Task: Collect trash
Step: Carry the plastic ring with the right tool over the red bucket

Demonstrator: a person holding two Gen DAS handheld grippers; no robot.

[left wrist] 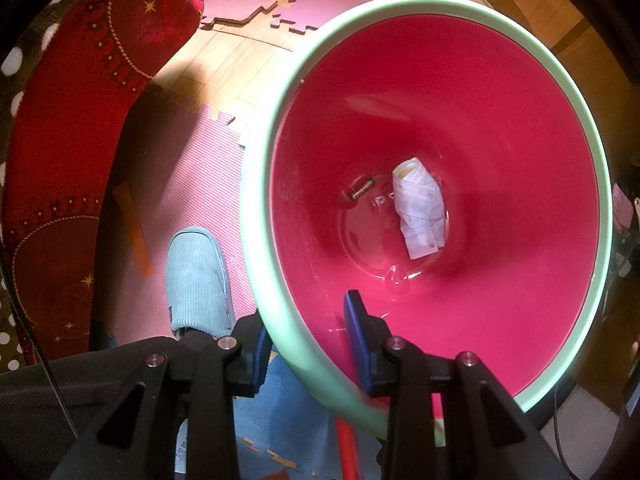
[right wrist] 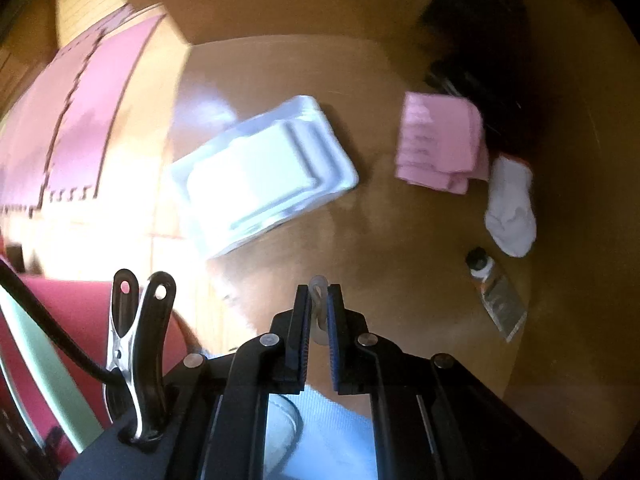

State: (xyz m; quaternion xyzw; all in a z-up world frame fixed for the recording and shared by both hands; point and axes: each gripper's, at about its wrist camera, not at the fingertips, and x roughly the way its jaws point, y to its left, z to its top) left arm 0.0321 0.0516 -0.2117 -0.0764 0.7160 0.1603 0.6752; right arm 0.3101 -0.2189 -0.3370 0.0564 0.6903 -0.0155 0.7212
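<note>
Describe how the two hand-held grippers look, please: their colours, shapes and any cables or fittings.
The left gripper has black angular link arms joined by round silver rivets, and flat blue pads on its two fingers. The right gripper is built the same way: black links, silver rivets, blue-edged pads. Beside it stands a black and silver spring clamp, and a black cable runs to it.

Left wrist view looks straight down, close, into the bin (left wrist: 420,100). Right wrist view looks down from higher onto the table (right wrist: 400,260). Both views share the bin's rim (right wrist: 44,368).
</note>
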